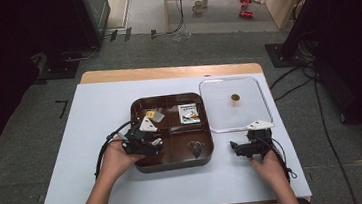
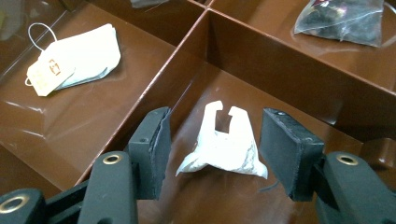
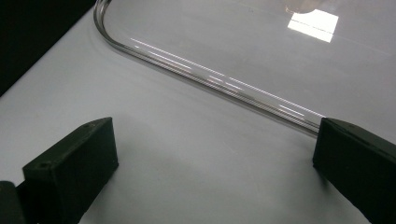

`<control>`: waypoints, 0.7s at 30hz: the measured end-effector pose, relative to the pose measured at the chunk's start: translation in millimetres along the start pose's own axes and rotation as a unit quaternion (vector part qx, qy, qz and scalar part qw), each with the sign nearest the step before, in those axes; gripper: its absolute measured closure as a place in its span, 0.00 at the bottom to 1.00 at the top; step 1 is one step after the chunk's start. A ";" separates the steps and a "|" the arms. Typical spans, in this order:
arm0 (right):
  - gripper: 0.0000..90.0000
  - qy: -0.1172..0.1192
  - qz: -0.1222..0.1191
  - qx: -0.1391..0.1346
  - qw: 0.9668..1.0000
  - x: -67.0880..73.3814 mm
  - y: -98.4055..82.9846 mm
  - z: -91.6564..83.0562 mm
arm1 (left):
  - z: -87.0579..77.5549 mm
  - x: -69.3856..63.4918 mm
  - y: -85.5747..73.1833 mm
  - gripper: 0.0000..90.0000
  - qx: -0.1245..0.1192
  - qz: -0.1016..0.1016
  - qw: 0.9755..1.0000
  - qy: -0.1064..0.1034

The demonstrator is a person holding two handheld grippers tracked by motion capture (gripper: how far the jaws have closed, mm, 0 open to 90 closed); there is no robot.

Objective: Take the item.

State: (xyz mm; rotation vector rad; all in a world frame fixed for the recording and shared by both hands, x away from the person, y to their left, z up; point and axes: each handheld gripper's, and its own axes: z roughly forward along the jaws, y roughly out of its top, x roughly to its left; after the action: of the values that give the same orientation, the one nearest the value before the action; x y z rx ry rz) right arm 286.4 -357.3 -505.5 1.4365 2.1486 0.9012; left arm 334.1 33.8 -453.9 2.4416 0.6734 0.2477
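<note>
The left gripper (image 2: 215, 154), black with two flat padded jaws, stands with its jaws apart in the left gripper view, one on each side of a small crumpled white paper piece with a notched top (image 2: 223, 147); a gap shows between each pad and the paper, so nothing is clamped. The paper lies on the floor of a compartment of the dark brown, glossy, divided plastic tray (image 2: 261, 70), at lower centre of that view, close to the divider wall on its left. Beyond that wall, at upper left, a white tea bag with a cream paper tag and thin string (image 2: 77, 58) lies flat in the adjoining compartment. At upper right a clear plastic sachet of dark contents (image 2: 343, 18) rests in a further compartment. In the high view the left gripper (image 1: 143, 143) sits over the tray's (image 1: 175, 164) lower left part, held by the left hand (image 1: 116, 158). The right gripper (image 1: 248, 148) rests at lower right of that view on the white table covering (image 1: 95, 115), held by the right hand (image 1: 268, 166). In the right gripper view its jaws stand wide apart over bare white surface, holding nothing, just short of the rounded rim of the clear plastic lid (image 3: 210, 79), which lies flat to the right of the tray.
</note>
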 end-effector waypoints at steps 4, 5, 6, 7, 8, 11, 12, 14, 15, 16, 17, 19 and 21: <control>0.00 0.000 0.000 0.000 1.000 0.0 0.0 0.0 | 5.5 -0.3 0.4 0.52 0.018 0.003 1.000 -0.009; 0.00 0.000 0.000 0.000 1.000 0.0 0.0 0.0 | 7.0 -0.4 0.3 0.52 0.022 0.004 1.000 -0.009; 0.00 0.000 0.000 0.000 1.000 0.0 0.0 0.0 | 8.3 -0.3 0.2 0.52 0.027 0.004 1.000 -0.009; 0.00 0.000 0.000 0.000 1.000 0.0 0.0 -0.1 | 8.8 -0.1 0.6 0.52 0.033 0.003 0.999 -0.009; 0.00 0.000 0.000 0.000 1.000 0.0 0.0 -0.1 | 9.0 0.2 0.8 0.52 0.033 0.001 0.999 -0.009; 0.00 0.000 0.000 0.000 1.000 0.0 0.0 0.0 | 10.3 0.5 1.4 0.53 0.041 0.001 0.999 -0.010; 0.00 0.000 0.000 0.000 1.000 0.0 0.0 0.0 | 11.0 0.4 1.8 0.54 0.048 0.003 0.999 -0.011; 0.00 0.000 0.000 0.000 1.000 0.0 0.0 0.0 | 12.1 -0.2 2.2 0.56 0.056 0.007 0.998 -0.013; 0.00 0.000 0.000 0.000 1.000 0.0 0.0 0.0 | 12.2 -0.4 1.9 0.58 0.058 0.010 0.998 -0.014; 0.00 0.000 0.000 0.000 1.000 0.0 0.0 0.0 | 12.1 -0.3 1.7 0.59 0.058 0.011 0.998 -0.016; 0.00 0.000 0.000 0.000 1.000 0.1 0.0 0.0 | 12.0 -0.1 1.4 0.60 0.057 0.012 0.998 -0.018; 0.00 0.000 0.000 0.000 1.000 0.1 0.0 0.0 | 11.7 0.0 1.3 0.63 0.057 0.011 0.998 -0.019; 0.00 0.000 0.000 0.000 1.000 0.0 0.0 0.0 | 11.3 1.0 1.1 0.66 0.055 0.009 0.998 -0.021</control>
State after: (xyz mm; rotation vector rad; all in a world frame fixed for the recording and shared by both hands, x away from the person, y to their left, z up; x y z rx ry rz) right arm 286.4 -357.3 -505.5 1.4355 2.1488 0.9011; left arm 339.0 28.1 -462.3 2.5512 0.6616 0.1695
